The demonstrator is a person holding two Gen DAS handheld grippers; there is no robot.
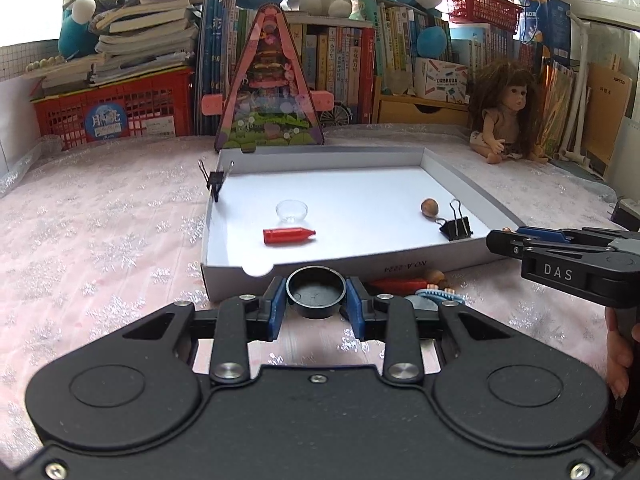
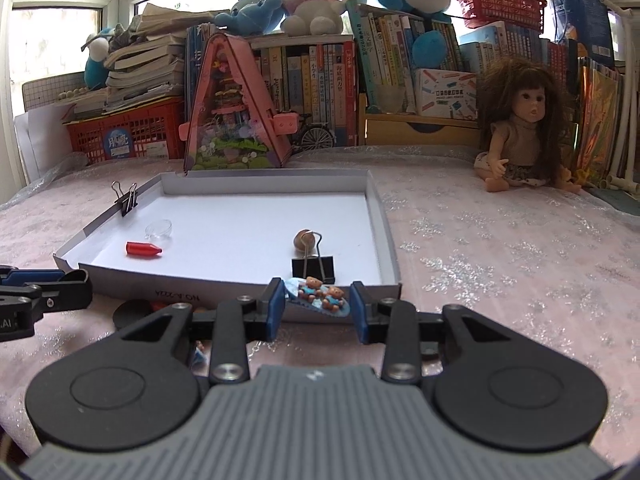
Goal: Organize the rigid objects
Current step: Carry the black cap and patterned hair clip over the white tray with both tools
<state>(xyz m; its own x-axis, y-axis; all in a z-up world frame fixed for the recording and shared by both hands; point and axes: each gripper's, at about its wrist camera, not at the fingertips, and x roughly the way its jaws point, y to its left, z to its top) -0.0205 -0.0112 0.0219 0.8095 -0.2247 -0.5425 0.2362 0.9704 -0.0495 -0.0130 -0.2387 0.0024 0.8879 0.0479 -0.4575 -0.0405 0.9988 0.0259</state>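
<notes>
In the left wrist view my left gripper [image 1: 316,295] is shut on a round black cap [image 1: 316,290], its blue pads pressing both sides just in front of the white box tray [image 1: 224,276]. In the right wrist view my right gripper [image 2: 318,301] is shut on a blue hair clip with two little bears [image 2: 320,298], held at the tray's front wall [image 2: 180,296]. Inside the tray lie a red crayon-shaped piece [image 1: 289,236], a clear glass dish [image 1: 292,211], a brown nut [image 1: 429,206] and a black binder clip [image 1: 456,227]. A second binder clip [image 1: 216,179] grips the left wall.
Small loose items [image 1: 404,283] lie on the pink cloth in front of the tray, among them a dark disc [image 2: 132,313]. A doll [image 2: 520,136] sits at the back right. A pink triangular toy house [image 1: 269,84], red baskets, books and plush toys line the back.
</notes>
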